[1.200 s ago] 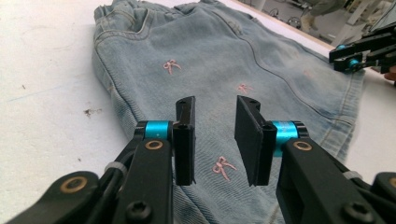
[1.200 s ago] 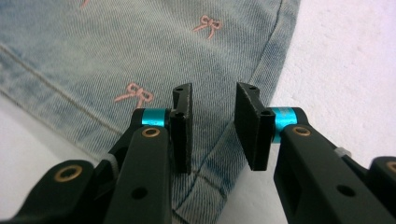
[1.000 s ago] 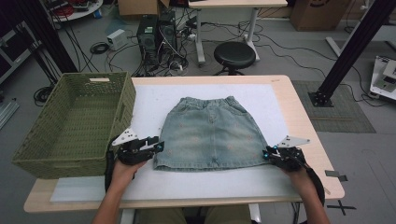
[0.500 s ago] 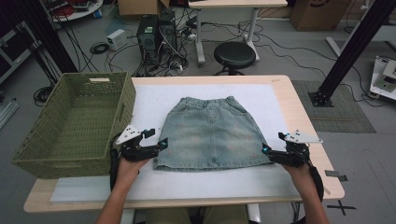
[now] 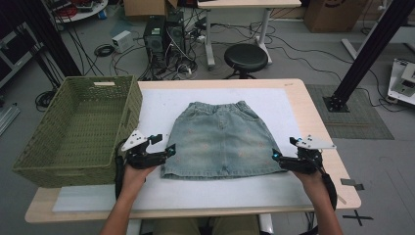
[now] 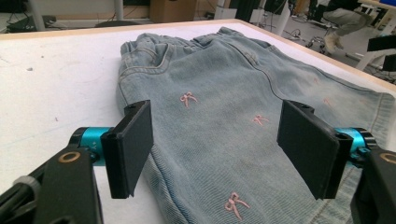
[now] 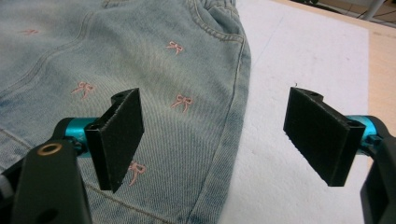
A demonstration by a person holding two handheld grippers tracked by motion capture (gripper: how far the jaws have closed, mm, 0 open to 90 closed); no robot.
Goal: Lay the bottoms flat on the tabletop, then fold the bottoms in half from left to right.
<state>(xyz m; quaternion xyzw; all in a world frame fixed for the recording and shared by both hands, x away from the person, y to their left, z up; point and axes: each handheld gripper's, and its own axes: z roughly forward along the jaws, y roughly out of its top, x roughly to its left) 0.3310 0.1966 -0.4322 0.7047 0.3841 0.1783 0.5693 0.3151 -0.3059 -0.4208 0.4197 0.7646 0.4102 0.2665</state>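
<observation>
Hovering with jaws spread wide, having just been opening, the left gripper and right gripper are flanking the denim skirt's hem corners at 8 and 4 o'clock, nothing pinched. The skirt is lying flat mid-table, beside the green basket. Risk: uneven corner grabs bunching the fabric

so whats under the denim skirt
The denim skirt lies flat on a white mat that covers the wooden table. The mat shows all round it; whatever lies beneath the cloth itself is covered.
</observation>
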